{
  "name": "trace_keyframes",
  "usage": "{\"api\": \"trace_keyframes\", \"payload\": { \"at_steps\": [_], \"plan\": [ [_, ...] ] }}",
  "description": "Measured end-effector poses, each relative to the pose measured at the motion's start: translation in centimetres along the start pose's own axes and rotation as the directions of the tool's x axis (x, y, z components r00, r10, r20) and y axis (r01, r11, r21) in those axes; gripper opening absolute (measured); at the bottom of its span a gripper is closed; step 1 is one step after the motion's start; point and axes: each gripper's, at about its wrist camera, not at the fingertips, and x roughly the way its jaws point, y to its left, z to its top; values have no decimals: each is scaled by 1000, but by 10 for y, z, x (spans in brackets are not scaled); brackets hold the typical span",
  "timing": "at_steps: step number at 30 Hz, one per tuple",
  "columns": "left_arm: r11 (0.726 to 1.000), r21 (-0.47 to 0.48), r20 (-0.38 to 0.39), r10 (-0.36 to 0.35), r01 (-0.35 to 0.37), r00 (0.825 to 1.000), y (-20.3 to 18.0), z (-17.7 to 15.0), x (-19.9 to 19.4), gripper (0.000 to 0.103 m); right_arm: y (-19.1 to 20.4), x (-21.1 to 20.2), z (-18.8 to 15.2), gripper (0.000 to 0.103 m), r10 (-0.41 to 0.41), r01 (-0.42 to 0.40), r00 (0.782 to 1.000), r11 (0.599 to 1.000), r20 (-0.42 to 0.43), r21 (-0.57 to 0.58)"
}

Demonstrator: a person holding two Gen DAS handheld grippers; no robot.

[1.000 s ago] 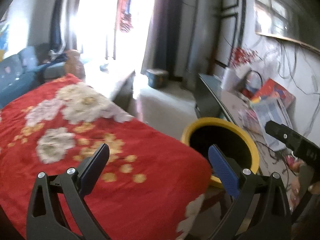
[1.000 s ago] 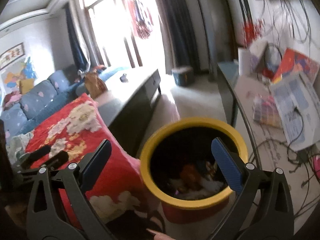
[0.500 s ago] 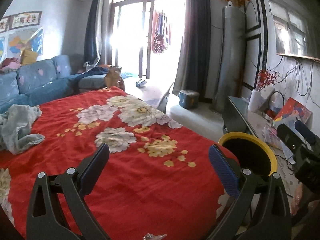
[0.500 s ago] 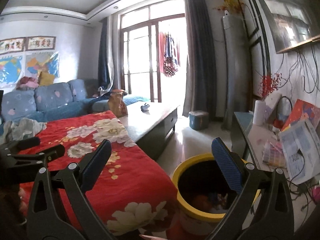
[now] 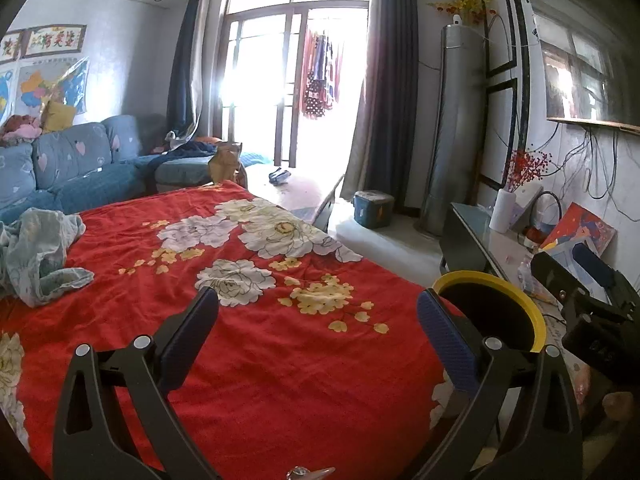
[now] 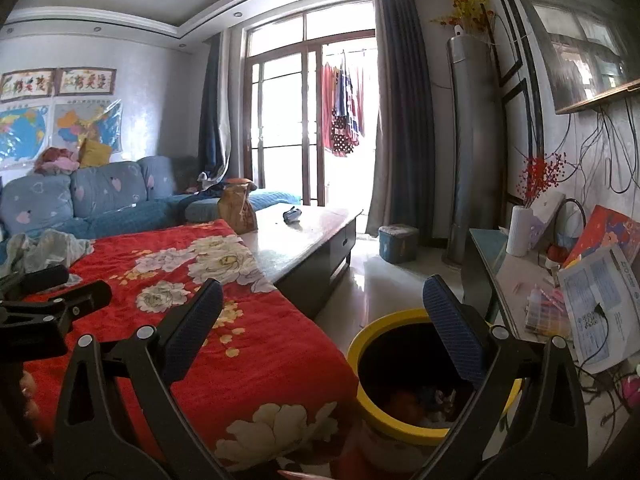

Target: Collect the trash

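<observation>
A yellow-rimmed trash bin point(image 6: 362, 354) stands on the floor beside a table covered by a red floral cloth point(image 6: 256, 344); colourful scraps lie at its bottom. In the left wrist view the same bin point(image 5: 534, 322) shows at the right, beyond the cloth point(image 5: 280, 360). My right gripper point(image 6: 322, 316) is open and holds nothing, its right finger over the bin. My left gripper point(image 5: 318, 326) is open too, hovering empty above the cloth. The right gripper point(image 5: 588, 284) also shows at the right edge of the left wrist view, and the left gripper point(image 6: 56, 292) at the left of the right wrist view.
A crumpled pale cloth point(image 5: 36, 252) lies at the left of the red cloth. Behind stand a blue sofa point(image 6: 92, 204), a coffee table point(image 6: 304, 244) with a brown paper bag point(image 6: 236, 210), and a blue stool point(image 6: 398, 242). A cluttered side table point(image 6: 516, 276) runs along the right wall.
Both grippers have tilted up and pulled back from the bin, so the room, sofa and window now show. The bin has dropped lower in both views. Both stay open.
</observation>
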Motion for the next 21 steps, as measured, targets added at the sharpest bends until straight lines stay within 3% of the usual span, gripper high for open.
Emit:
{"api": "trace_keyframes", "payload": {
  "at_steps": [21],
  "plan": [
    [1000, 3, 13, -2, 2, 1000, -2, 0, -2, 97, -2, 1, 0, 92, -3, 3, 1000, 1000, 2, 10]
  ]
}}
